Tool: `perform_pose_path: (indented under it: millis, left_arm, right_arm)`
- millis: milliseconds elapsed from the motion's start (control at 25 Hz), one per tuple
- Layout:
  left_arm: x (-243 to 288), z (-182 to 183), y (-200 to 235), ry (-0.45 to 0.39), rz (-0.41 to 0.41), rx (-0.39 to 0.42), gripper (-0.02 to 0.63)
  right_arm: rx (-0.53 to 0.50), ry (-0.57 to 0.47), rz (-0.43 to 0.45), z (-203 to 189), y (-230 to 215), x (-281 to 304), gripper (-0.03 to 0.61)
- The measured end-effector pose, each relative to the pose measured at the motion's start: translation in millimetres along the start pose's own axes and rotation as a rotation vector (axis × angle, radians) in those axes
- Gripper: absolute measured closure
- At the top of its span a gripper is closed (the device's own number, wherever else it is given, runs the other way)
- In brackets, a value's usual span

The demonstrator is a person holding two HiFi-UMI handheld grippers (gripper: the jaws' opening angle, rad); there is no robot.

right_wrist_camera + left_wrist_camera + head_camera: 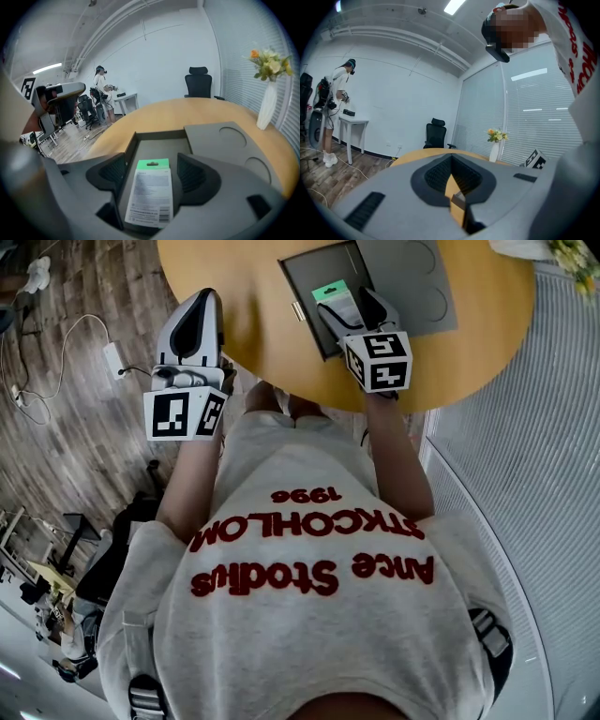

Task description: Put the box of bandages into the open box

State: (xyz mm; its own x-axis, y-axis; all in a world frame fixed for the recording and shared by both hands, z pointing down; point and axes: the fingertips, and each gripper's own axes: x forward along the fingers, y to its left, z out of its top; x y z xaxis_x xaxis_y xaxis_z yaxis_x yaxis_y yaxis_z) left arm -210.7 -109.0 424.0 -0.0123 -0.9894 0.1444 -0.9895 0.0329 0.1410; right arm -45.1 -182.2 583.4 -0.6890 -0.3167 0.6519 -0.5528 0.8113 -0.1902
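The box of bandages [150, 197], a light, stiff card packet best pinched by its long edges, lies in the open box [157, 136]. The right gripper's [152, 171] jaws straddle it, seemingly parted and clear. The left gripper's [452, 178] jaws are closed, empty.

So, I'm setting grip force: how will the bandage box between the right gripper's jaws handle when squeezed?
The bandage box looks like thin, flat card with a hang tab, so probably light and easily dented. Broad and flat, it would likely slide rather than roll or tip.
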Motion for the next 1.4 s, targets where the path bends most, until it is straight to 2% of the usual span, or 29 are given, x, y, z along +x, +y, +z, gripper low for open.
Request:
perform_pose_path:
  millis: [120, 240, 320, 360, 400, 600, 960, 1200, 1400]
  left_arm:
    - [2, 13, -6, -0.023, -0.014, 0.008, 0.614]
    - [5, 35, -5, -0.061, -0.035, 0.018, 0.614]
    - [5, 47, -5, -0.084, -0.049, 0.025, 0.614]
    - [5, 51, -6, -0.093, -0.055, 0.030, 0.614]
    - [6, 55, -8, -0.102, -0.062, 0.037, 0.614]
    - [13, 79, -20, -0.155, -0.104, 0.069, 0.614]
    - [9, 108, -47, -0.224, -0.184, 0.110, 0.614]
    - [7, 127, -62, -0.267, -0.236, 0.130, 0.614]
    - [8, 133, -72, -0.285, -0.275, 0.126, 0.614]
  right_arm:
    - [-0.002, -0.082, 0.014, 23, 1, -17, 0.234]
    - [-0.047, -0.188, -0.019, 60, 3, -39, 0.403]
    - [-0.072, -0.258, -0.048, 80, 4, -56, 0.493]
    - [-0.078, -0.289, -0.061, 87, 4, -65, 0.530]
    - [-0.083, -0.315, -0.074, 93, 3, -73, 0.540]
    - [-0.106, -0.439, -0.130, 125, -3, -114, 0.557]
    - [-0.039, -0.645, -0.176, 155, -7, -183, 0.562]
    - [-0.020, -0.736, -0.242, 165, -9, -222, 0.563]
    - [-0.011, -0.770, -0.322, 161, -17, -252, 0.563]
